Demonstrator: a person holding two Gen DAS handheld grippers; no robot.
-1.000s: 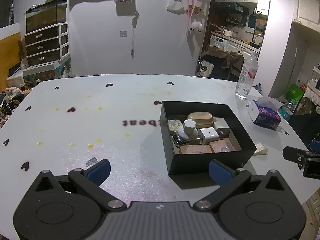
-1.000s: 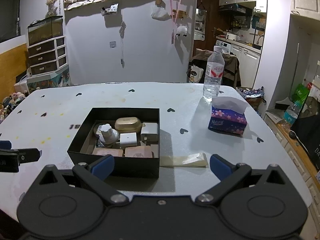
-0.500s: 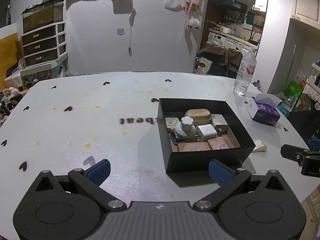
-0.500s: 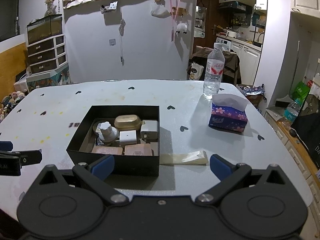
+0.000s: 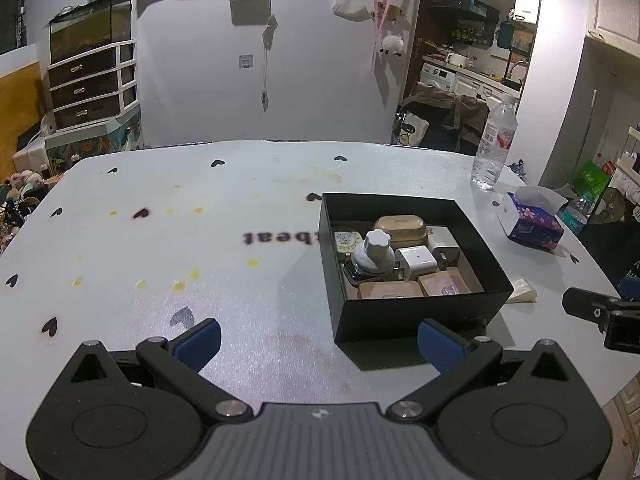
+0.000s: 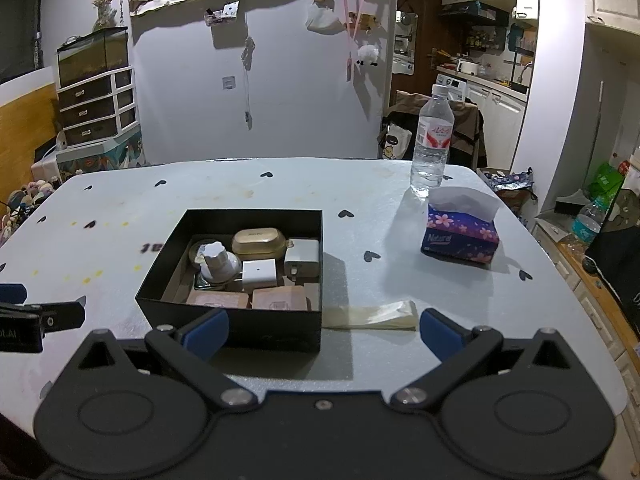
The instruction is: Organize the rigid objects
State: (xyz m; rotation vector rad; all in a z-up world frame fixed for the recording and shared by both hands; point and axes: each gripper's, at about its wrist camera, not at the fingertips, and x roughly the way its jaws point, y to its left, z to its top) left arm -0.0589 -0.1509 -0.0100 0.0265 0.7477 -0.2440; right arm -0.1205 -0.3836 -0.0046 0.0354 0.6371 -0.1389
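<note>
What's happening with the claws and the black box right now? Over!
Left claw open, empty. Right claw open, empty. Black box on table, packed with small items, untouched. Flat cream packet lies beside box, nothing blocking.

White table w/ black box, tissue box, water bottle, wrapper.

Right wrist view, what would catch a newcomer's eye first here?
The black box mid-table, packed with small items such as a gold case and a white charger cube. To its right sit a flowered tissue box and, behind that, a water bottle.
</note>
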